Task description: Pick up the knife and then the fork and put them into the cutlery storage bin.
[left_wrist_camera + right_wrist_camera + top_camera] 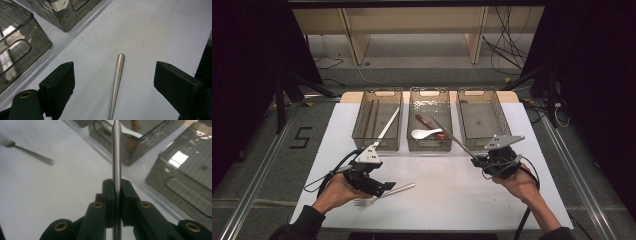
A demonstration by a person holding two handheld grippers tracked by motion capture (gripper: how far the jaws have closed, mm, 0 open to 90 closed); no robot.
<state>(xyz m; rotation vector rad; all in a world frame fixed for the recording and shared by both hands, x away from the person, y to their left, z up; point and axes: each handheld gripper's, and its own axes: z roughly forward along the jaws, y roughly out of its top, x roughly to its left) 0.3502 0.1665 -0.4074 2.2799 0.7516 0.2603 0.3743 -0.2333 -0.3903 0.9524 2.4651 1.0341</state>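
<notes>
A silver fork (384,194) lies on the white table (442,200) near its front left, tines toward the person. My left gripper (387,187) stands open just over the fork's handle (117,77), one jaw on each side and neither touching it. My right gripper (476,161) is shut on a long slim metal utensil (452,137), which slants up and left toward the middle bin (429,145). In the right gripper view the utensil (116,150) shows edge-on, clamped between the two pads, with my right gripper (117,187) above the table and the fork (27,151) far off at upper left.
Three translucent bins stand in a row at the back. The left bin (362,131) holds dark sticks and a silver utensil (387,127) leaning over its front rim. The middle bin holds a white spoon (426,133) and a brown piece. The right bin (483,142) looks bare.
</notes>
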